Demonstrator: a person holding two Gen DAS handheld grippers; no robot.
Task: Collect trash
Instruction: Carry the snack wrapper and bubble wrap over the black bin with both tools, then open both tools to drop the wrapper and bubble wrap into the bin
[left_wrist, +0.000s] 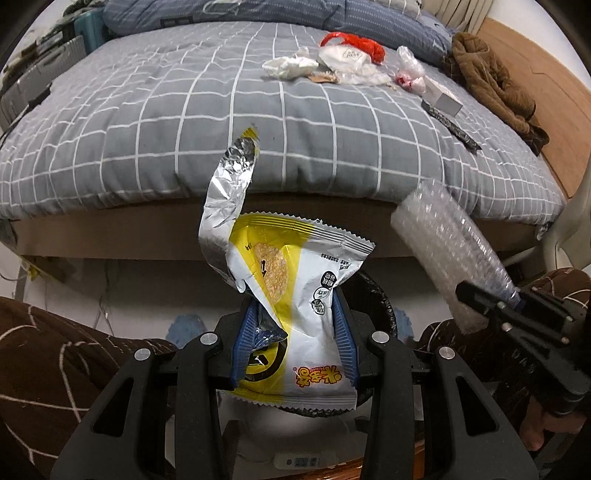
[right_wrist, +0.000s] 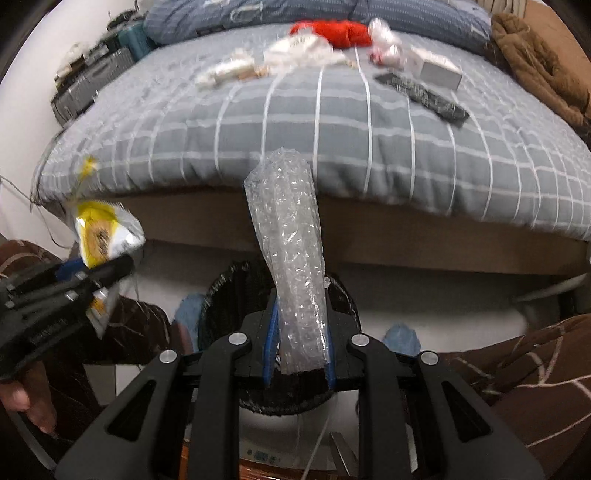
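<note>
Left gripper (left_wrist: 293, 328) clenched on torn snack wrapper (left_wrist: 295, 295); right gripper (right_wrist: 299, 339) clenched on bubble-wrap roll (right_wrist: 291, 258). Both poised above black-lined trash bin (right_wrist: 221, 295), likely for dropping. More litter (left_wrist: 332, 62) at 12 o'clock on checked bedspread (left_wrist: 147, 129).

This is a bedroom in someone's home. A bed (left_wrist: 258, 122) fills most of the room in front of me, made up with a grey quilt crossed by white lines, and a blue-grey striped pillow (left_wrist: 221, 11) lies at its far end. A brown garment (left_wrist: 491, 81) is crumpled along the bed's right edge beside a wooden board (left_wrist: 546, 96). Lived-in clutter sits on the quilt: a red plastic bag (left_wrist: 360, 42), crumpled white wrappers (left_wrist: 291, 66), 1 small white box (left_wrist: 441, 98). On the floor by the bed stands a black-lined waste bin (right_wrist: 229, 295).
</note>
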